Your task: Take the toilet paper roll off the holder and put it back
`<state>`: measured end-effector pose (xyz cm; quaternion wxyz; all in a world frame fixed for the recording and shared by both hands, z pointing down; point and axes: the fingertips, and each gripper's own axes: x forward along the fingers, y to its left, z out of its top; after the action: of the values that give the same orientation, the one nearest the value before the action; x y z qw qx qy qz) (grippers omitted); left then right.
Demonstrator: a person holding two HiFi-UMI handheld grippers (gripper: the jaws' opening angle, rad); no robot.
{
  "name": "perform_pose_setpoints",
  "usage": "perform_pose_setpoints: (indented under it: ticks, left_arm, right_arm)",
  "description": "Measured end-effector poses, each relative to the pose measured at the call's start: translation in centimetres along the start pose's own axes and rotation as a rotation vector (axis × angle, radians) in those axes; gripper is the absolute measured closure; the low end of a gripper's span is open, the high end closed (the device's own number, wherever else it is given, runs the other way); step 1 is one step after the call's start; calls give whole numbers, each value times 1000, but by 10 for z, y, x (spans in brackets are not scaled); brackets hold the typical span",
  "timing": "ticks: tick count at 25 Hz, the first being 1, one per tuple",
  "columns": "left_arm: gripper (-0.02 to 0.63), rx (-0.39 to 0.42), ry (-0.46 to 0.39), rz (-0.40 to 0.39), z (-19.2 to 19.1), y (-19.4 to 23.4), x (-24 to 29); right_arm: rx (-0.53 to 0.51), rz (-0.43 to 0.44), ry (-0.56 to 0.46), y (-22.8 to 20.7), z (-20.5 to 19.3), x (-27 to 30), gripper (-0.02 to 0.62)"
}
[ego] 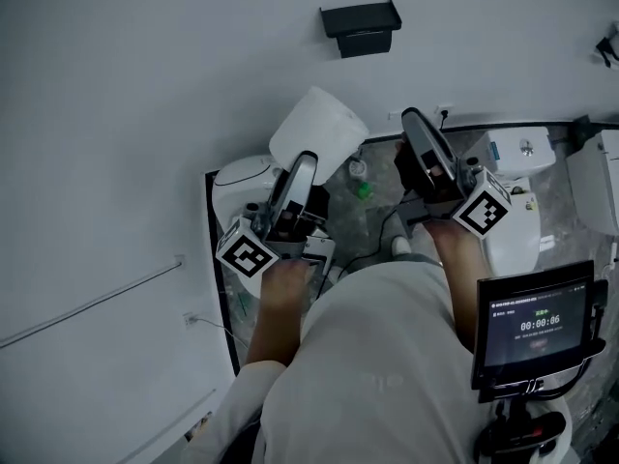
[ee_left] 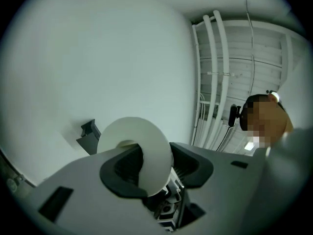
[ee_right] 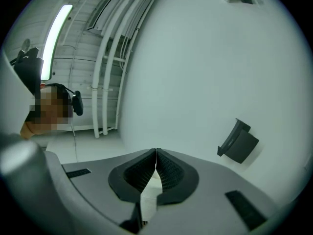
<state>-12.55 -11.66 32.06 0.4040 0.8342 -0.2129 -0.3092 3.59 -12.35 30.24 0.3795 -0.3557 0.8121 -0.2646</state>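
Both point up toward the wall holder (ego: 361, 25). Below it, the left gripper (ego: 308, 159) clamps the toilet paper roll (ego: 319, 129); the right gripper (ego: 422, 129) is closed and empty.

Counts: 1 toilet paper roll (ego: 319, 131), 1 black wall holder (ego: 360, 27), 1 timer screen (ego: 537, 322), 2 grippers: left hand-held gripper (ego: 308, 162), right hand-held gripper (ego: 416, 124).

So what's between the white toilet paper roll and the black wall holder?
Just bare white wall, the head view shows, from white toilet paper roll up to black wall holder.
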Motion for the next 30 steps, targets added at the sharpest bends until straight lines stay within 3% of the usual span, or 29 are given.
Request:
perform_pose_setpoints:
  ticks: [10,24,30]
  left_arm:
    - [433,-76,-33,-90,2,-1,11]
    - [433,-107,-40,-99,1,1,11]
    - [433,-82,-67,-71,3,2,7]
  right_arm:
    - [21,-12,-6,-2,-6,-5,584]
    - [23,16,-2,7,-9,-2,584]
    - [31,17,-1,6,-10,-3,584]
